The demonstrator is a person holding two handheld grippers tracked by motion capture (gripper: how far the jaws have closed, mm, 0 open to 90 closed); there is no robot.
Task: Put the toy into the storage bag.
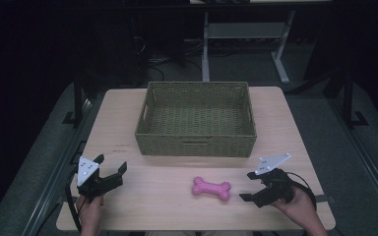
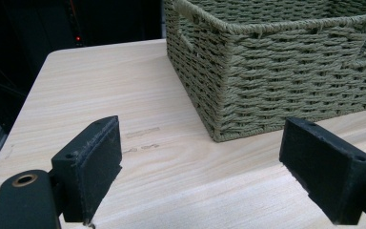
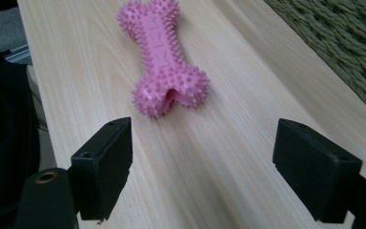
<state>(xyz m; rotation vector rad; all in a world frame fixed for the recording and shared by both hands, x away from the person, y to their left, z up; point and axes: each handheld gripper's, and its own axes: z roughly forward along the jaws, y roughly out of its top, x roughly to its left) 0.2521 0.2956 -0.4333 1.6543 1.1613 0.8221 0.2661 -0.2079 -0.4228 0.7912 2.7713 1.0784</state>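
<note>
A pink spiked bone toy lies on a wooden tabletop between two hand-held grippers, in front of a woven green basket.

The left hand-held gripper, at the tabletop's near left, has its jaws spread wide with nothing between them and faces the basket's near left corner. The right hand-held gripper, just beside the toy's right end, is likewise wide open and empty, its jaws pointing at the toy, which rests flat and untouched on the wood.

Black grippers, blocky fingers, seemingly grey-white plates
</note>
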